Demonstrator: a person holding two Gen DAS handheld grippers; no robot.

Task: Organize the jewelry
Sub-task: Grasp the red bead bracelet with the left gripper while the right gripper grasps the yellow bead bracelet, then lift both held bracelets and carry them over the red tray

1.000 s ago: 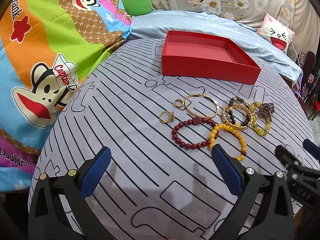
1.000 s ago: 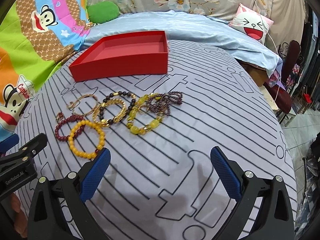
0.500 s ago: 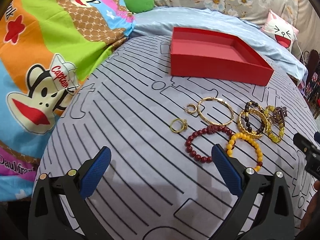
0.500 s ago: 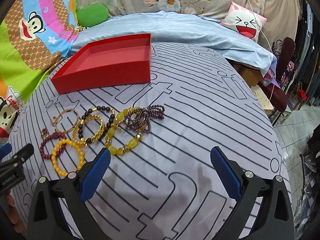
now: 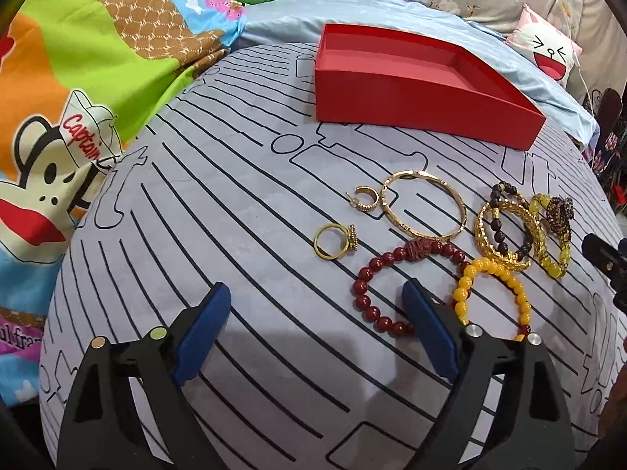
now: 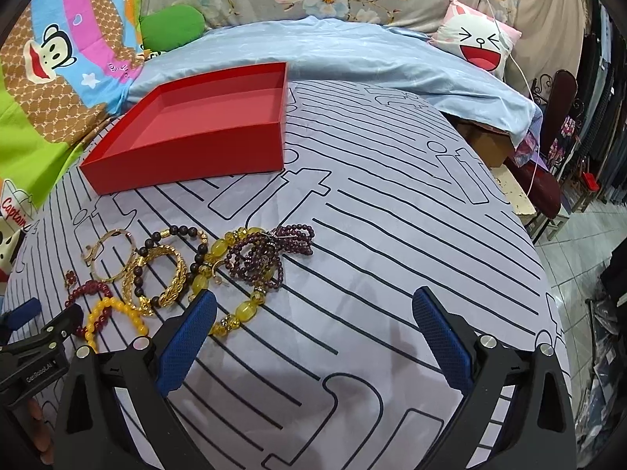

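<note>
While beads round, glossy — red box (image 5: pixel 411 105) matte; rectangular

Black plastic left gripper (image 5: pixel 315 299), blue ribbed pads (image 5: pixel 203 331), silver screws, right gripper (image 6: pixel 313 313) alike

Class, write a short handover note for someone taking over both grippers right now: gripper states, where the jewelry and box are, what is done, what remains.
Left gripper: open, jaws have just been closing a little, nothing between them; it sits near the dark red bead bracelet.
Right gripper: open, holding nothing, near the yellow stone bracelet.
Red box: holds nothing, at the far side of the striped sheet.
Gold ring, gold bangle, orange bead bracelet and the others lie loose on the sheet.
Done: nothing in the box yet.
Left: move every piece into the box.
</note>
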